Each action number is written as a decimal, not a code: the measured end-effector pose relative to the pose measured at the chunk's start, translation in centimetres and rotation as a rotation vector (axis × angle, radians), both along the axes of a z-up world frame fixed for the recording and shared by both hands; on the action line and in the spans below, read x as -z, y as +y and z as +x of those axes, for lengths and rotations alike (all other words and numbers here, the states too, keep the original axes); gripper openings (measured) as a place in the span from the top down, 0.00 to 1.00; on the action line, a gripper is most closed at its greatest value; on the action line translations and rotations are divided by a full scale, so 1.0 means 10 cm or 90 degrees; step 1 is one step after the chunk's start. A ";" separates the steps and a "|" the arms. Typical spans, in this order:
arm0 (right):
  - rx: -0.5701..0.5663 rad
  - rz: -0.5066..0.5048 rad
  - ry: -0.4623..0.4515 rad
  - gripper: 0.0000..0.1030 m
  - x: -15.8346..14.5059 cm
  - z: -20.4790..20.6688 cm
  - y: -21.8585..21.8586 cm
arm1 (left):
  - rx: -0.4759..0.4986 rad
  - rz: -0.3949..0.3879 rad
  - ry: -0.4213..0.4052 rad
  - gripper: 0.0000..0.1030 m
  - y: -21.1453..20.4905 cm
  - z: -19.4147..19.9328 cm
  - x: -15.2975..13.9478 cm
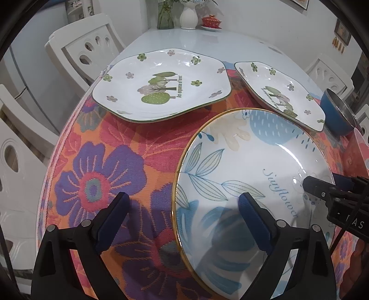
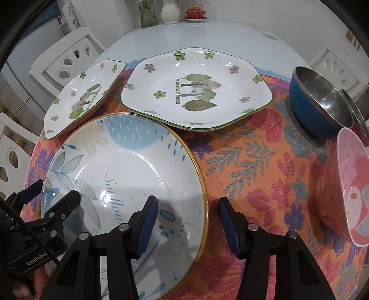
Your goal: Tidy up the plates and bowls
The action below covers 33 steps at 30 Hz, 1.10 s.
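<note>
Sunflower plate (image 1: 253, 175), round with a gold rim, fills the lower right of my left wrist view and the lower left of my right wrist view, lying on the floral cloth (image 1: 110, 147). My left gripper (image 1: 184, 221) straddles the plate's left rim with its fingers spread wide, one pad over the cloth, the other above the plate's well; neither presses on it. My right gripper (image 2: 188, 227) straddles the opposite rim at the bottom centre of its frame, jaws partly drawn in; I see a gap on both sides of the rim, so nothing is gripped.

Right of it, at the frame edge, sits a pink bowl (image 2: 346, 198) tilted on its side. Above that is a blue bowl (image 2: 322, 103) with a metal inside. Farther back, two square forest plates lie side by side: one (image 2: 196, 90) at upper centre, the other (image 2: 80, 99) at upper left. Beyond, at the table's (image 2: 207, 37) far end, stand a white vase (image 2: 170, 12) and a red lidded cup (image 2: 195, 12).
</note>
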State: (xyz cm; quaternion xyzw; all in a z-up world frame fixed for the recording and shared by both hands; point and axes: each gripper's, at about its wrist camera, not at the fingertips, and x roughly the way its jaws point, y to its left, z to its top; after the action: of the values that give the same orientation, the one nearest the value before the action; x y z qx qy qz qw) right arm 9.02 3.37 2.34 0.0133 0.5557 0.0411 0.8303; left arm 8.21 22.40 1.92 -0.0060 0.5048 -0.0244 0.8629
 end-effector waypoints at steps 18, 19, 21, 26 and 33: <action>-0.041 0.050 0.018 0.60 -0.05 -0.12 0.01 | 0.047 -0.187 0.020 0.46 0.13 -0.02 -0.10; -0.038 0.049 0.020 0.60 -0.08 -0.17 0.03 | 0.043 -0.183 0.020 0.46 0.14 -0.05 -0.12; -0.038 0.043 0.024 0.60 -0.13 -0.24 0.08 | 0.033 -0.170 0.018 0.46 0.15 -0.13 -0.18; -0.040 0.060 0.044 0.60 -0.24 -0.47 0.19 | -0.005 -0.161 0.022 0.46 0.28 -0.36 -0.36; -0.066 0.066 0.059 0.60 -0.37 -0.76 0.40 | -0.041 -0.169 0.039 0.46 0.51 -0.71 -0.47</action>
State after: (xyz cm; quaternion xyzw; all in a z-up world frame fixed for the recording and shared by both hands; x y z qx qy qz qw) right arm 1.47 7.36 6.06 0.0296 0.5905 0.1121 0.7987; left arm 1.12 27.48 6.59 -0.1374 0.5226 -0.0629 0.8391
